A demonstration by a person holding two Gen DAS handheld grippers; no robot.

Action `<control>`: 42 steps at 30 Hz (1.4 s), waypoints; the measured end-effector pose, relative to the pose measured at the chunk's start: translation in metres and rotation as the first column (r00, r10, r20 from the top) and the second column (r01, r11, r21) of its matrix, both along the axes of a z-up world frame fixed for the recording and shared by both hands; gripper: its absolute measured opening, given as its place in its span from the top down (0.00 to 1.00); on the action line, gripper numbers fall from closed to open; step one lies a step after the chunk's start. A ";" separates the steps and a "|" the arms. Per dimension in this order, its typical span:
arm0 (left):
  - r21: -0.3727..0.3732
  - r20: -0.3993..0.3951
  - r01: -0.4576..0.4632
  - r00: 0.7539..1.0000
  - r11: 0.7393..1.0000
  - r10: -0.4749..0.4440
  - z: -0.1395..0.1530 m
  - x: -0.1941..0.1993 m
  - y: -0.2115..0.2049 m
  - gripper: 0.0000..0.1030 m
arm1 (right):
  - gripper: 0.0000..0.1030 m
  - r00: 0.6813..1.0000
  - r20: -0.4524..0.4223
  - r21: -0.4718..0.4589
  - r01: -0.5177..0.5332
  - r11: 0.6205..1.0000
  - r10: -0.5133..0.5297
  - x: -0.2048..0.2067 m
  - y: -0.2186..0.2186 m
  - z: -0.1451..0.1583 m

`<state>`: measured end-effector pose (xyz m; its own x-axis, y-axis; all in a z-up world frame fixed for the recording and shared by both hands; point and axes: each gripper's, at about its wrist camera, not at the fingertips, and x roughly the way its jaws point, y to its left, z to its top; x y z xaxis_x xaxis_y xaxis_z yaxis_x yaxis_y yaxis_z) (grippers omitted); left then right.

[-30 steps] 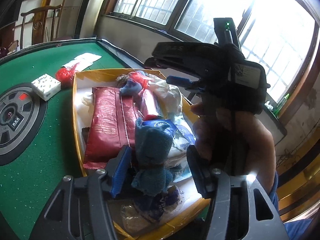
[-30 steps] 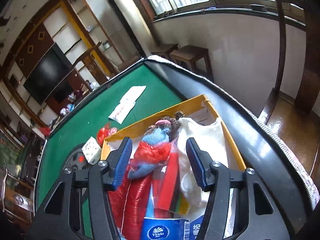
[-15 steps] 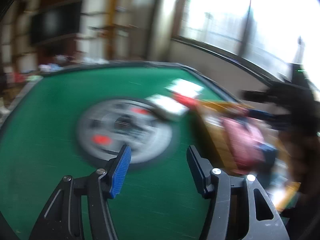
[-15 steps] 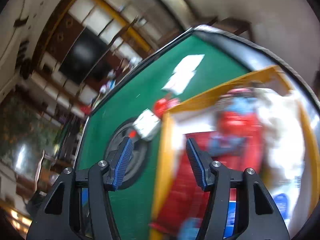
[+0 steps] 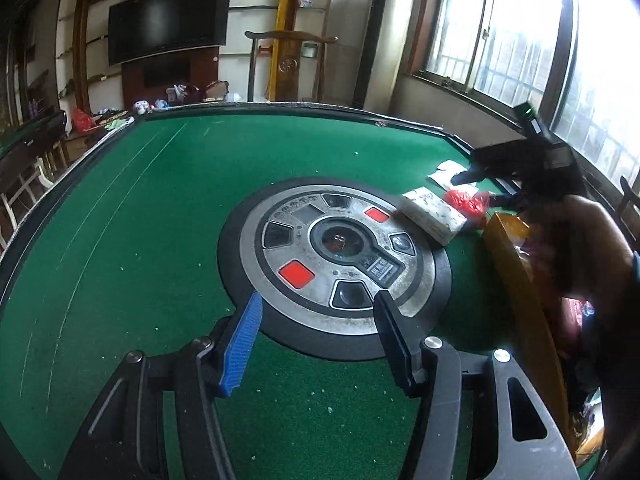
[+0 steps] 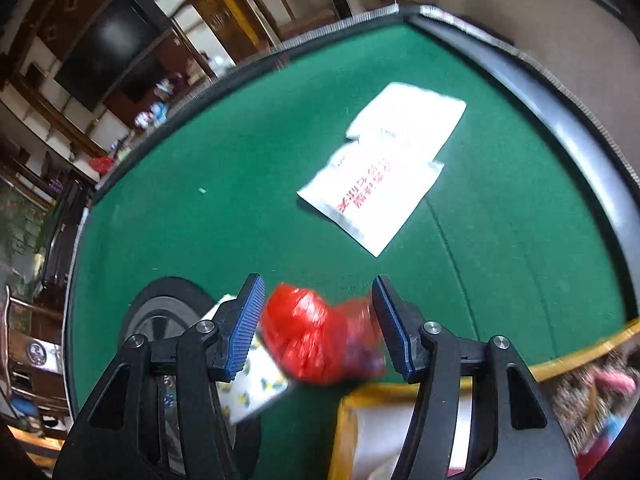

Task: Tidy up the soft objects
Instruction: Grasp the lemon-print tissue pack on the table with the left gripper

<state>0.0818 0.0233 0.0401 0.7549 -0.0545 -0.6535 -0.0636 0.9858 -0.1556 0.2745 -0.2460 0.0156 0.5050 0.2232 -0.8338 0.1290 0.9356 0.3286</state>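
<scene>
1. A crumpled red plastic bag (image 6: pixel 320 340) lies bunched in a glossy, wrinkled lump on my green desk (image 6: pixel 240 200), just beyond the corner of the yellow box (image 6: pixel 580 352); it shows blurred.
2. A white tissue pack (image 5: pixel 434 214) with a small printed pattern lies flat, one end over the rim of the round centre panel, touching or just beside the red bag.
3. Two flat white packets (image 6: pixel 384 172) lie farther out on the felt, overlapping; the nearer carries red print.
4. The yellow box holds a jumble of soft things (image 6: pixel 600 396), too blurred to name.
</scene>
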 end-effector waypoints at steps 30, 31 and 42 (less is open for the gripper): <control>-0.185 -0.152 0.236 0.952 0.954 -0.265 0.007 0.013 0.014 0.38 | 0.43 0.948 -0.040 0.027 -0.315 0.949 0.316 -0.153 0.111 0.054; -0.182 -0.155 0.300 0.932 0.936 -0.329 0.008 0.011 0.006 0.36 | 0.43 0.950 -0.041 0.031 -0.308 0.951 0.309 -0.154 0.109 0.054; 0.142 -0.315 0.589 0.789 0.795 -0.528 -0.023 -0.015 -0.072 0.33 | 0.43 0.962 -0.049 0.042 -0.265 0.963 0.267 -0.142 0.097 0.045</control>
<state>0.0668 -0.0488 0.0171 0.4485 -0.2471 -0.8589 0.5035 0.8639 0.0144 0.1323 -0.1487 0.0610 0.3783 0.3727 -0.8473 -0.1048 0.9267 0.3609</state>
